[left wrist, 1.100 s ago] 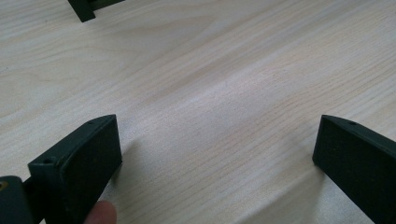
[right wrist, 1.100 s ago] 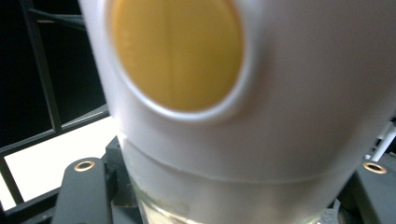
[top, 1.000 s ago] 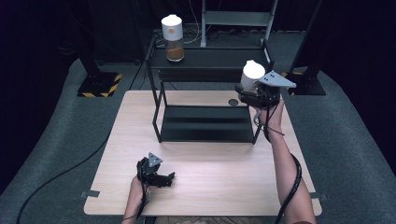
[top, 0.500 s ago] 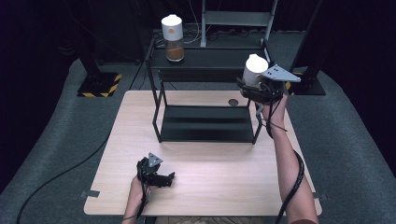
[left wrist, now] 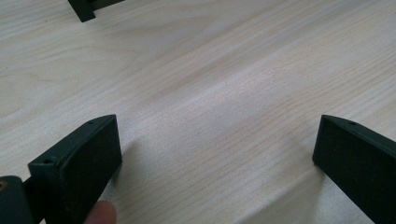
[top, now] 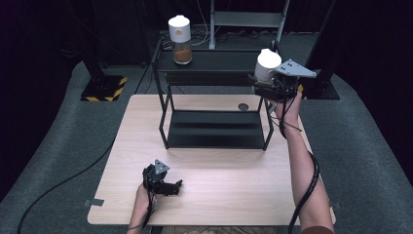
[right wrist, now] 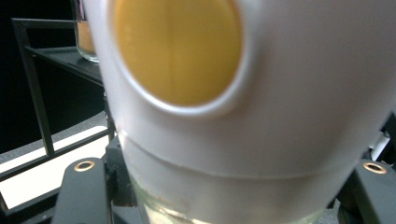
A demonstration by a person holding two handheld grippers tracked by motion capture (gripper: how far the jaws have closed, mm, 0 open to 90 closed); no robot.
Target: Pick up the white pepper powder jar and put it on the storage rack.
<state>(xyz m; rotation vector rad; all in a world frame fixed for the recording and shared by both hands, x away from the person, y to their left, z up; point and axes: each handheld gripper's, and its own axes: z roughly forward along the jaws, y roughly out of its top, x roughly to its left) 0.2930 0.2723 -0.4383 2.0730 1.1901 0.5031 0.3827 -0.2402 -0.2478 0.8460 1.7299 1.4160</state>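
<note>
Up close, jar [right wrist: 233, 116] shows white cap, round yellow button, clear glass base.

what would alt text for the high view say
A person's right gripper holds a white-capped jar beside the right end of a black shelf rack's top tier, where a matching jar stands. The left gripper rests open on the wooden table.

Left gripper [top: 163, 183] jaws apart, right gripper [top: 272, 85] raised, clamped
</note>
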